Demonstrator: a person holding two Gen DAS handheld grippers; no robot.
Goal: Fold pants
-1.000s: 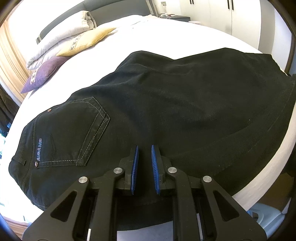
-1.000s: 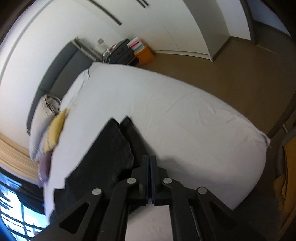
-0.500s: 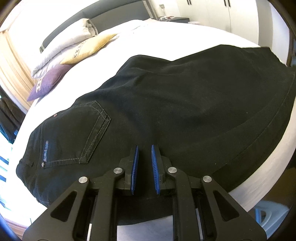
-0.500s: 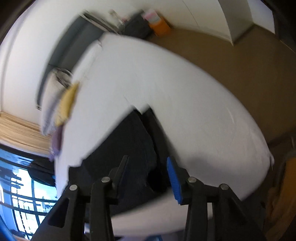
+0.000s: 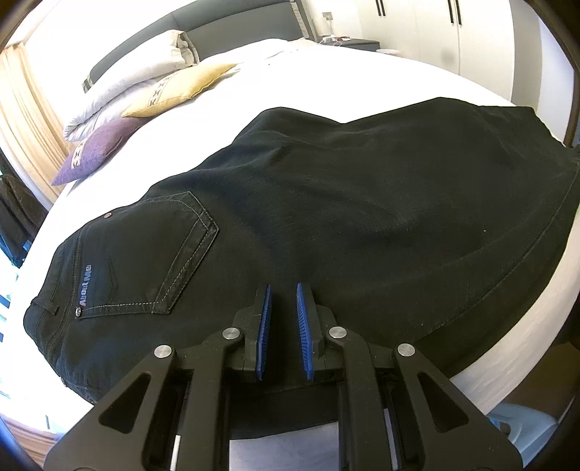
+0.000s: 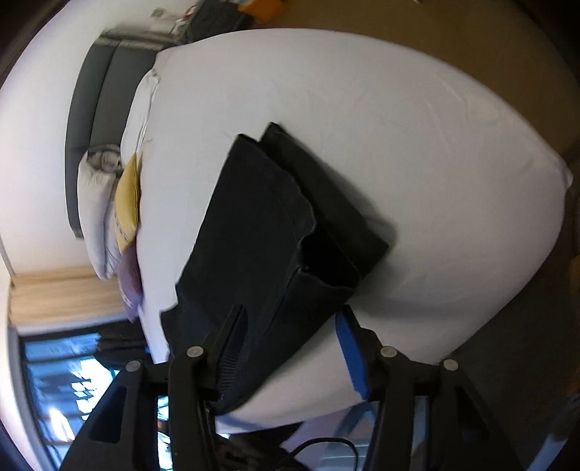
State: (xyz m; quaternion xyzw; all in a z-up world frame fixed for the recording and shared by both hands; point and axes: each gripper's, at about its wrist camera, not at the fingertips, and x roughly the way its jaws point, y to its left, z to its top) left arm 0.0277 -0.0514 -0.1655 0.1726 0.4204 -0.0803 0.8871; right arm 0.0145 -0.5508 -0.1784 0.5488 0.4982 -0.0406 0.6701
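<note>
Black pants (image 5: 362, 199) lie flat on the white bed (image 5: 326, 72), waist and back pocket (image 5: 163, 253) at the left, legs running to the right. My left gripper (image 5: 282, 290) sits over their near edge, its blue pads almost together on the dark cloth. In the right wrist view the pants (image 6: 253, 217) show their leg ends stacked in two layers, one hem gaping. My right gripper (image 6: 290, 311) hovers at that end with its jaws opening. The cloth lies between and below its fingers, and the pads do not press on it.
White, yellow (image 5: 181, 85) and purple (image 5: 98, 145) pillows lean on the grey headboard (image 5: 217, 32). A nightstand (image 5: 355, 41) and white wardrobes (image 5: 453, 36) stand behind the bed. Brown floor (image 6: 471, 29) lies past the bed (image 6: 398, 126), a window (image 6: 72, 362) lower left.
My right gripper went from shut to wide apart, let go of the leg end and rolled, so its view swung. The left gripper stayed as it was.
</note>
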